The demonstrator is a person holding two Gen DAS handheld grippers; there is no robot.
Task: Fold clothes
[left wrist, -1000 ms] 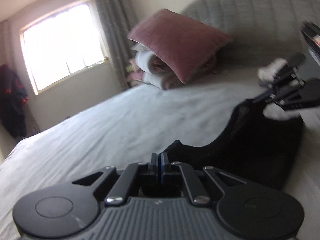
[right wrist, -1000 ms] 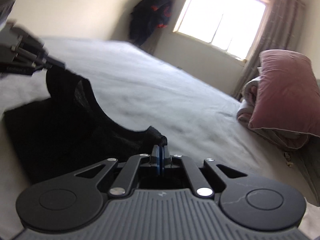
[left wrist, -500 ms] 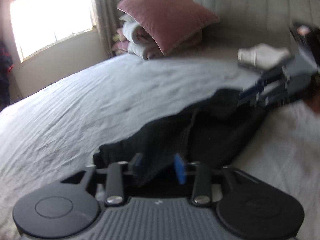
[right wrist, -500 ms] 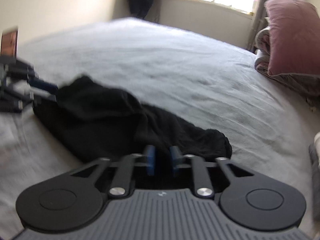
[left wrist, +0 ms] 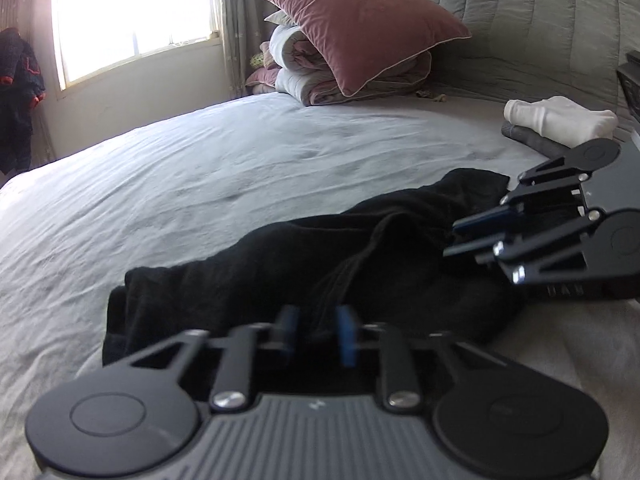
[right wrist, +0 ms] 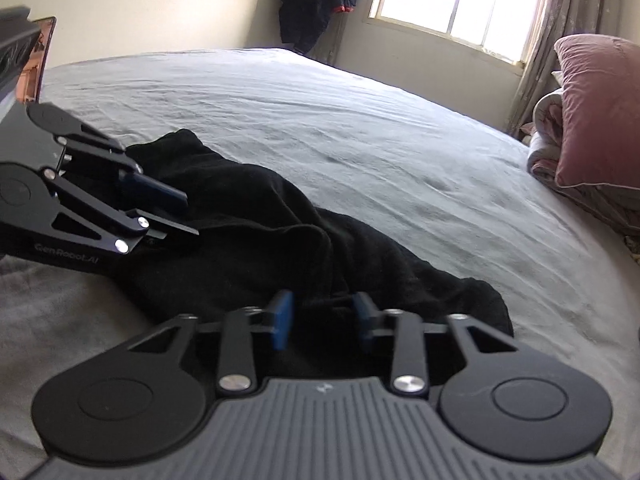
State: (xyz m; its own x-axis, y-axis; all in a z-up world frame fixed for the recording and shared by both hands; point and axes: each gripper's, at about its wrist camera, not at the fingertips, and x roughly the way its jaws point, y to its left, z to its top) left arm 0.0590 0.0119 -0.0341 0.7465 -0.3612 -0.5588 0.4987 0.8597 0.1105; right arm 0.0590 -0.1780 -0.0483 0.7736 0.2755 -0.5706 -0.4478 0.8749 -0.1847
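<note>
Limp and light, black garment (left wrist: 304,264) slumps mid-bed (left wrist: 208,176); both tongs, left (left wrist: 316,334) and right (right wrist: 322,320), narrowing over its near hem, best gripped at corners.

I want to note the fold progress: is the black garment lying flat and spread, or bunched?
Bunched. The black garment lies in a rumpled, ridged heap on the bed, not flat.

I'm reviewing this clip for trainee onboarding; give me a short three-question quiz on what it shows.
1. True or false: the crumpled black cloth garment lies on the grey bed sheet.
2. What rests on the folded quilts: A) mauve velvet pillow, B) white rolled sock?
3. Fill in: with cloth between them, the left gripper and right gripper are both ____.

Key: 1 true; 2 A; 3 closing.
</note>
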